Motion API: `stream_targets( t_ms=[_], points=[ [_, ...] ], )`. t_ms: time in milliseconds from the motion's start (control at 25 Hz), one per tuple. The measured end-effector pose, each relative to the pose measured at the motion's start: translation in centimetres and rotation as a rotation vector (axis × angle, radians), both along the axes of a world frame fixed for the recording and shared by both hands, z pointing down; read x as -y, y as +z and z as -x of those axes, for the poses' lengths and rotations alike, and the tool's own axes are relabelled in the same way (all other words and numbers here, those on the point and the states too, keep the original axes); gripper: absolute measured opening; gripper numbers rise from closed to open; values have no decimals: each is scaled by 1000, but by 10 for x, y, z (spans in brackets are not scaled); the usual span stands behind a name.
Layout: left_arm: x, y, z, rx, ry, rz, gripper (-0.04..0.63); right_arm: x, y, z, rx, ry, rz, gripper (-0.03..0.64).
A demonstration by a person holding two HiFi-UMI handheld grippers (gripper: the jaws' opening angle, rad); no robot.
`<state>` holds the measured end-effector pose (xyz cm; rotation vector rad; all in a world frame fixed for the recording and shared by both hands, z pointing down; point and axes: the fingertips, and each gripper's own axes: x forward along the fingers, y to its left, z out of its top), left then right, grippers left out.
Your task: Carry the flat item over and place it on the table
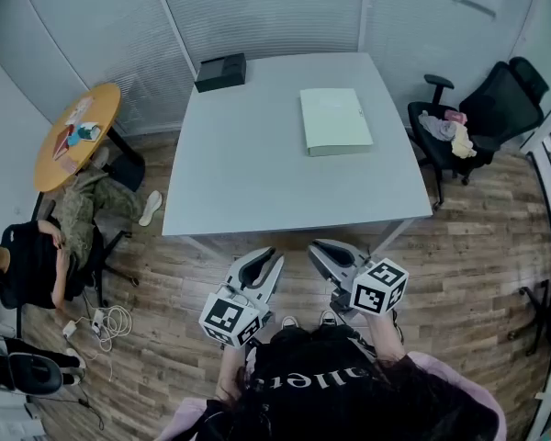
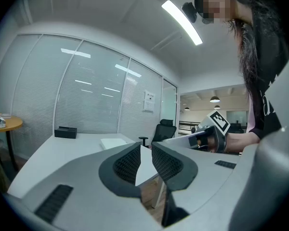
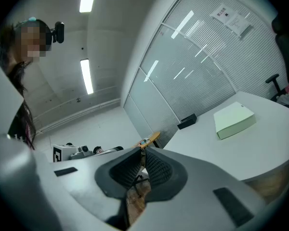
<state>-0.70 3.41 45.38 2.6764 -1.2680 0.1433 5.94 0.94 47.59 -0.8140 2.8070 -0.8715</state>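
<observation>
**Flat item on the table; both grippers empty at the near edge**

Item under task: a flat, pale green rectangular box (image 1: pixel 335 120), plain on top, with a thin side wall showing along its near edge. It lies flat on the white table (image 1: pixel 248 182), on the right half of the top towards the far side, with its edges roughly parallel to the table's. Nothing rests on it or touches it. The right gripper view shows the same pale slab lying level on the table top.

Left gripper (image 1: pixel 268 257): held over the wooden floor (image 1: pixel 477 274), just short of the table's near edge. In its own view the ribbed pads (image 2: pixel 130 163) stand a narrow gap apart, and only the table edge and floor show through the gap.

Right gripper (image 1: pixel 323 249): beside the left one, also short of the table edge. Its jaws are pressed together at the tips and grip nothing.

Both grippers are well apart from the box.

Other findings: a black box (image 1: pixel 220 72) sits at the table's far left corner. A black office chair (image 1: pixel 496 108) with clothing piled on its seat stands to the right. A round wooden table (image 1: pixel 73 141) stands to the left, with a seated person (image 1: pixel 28 265) near it.
</observation>
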Motion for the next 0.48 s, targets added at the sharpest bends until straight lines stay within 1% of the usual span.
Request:
stream_targets(
  t_ms=[480],
  points=[
    [-7,2,26,-2,-29,-12,84,-5,0,11,8,11,0,38]
  ],
)
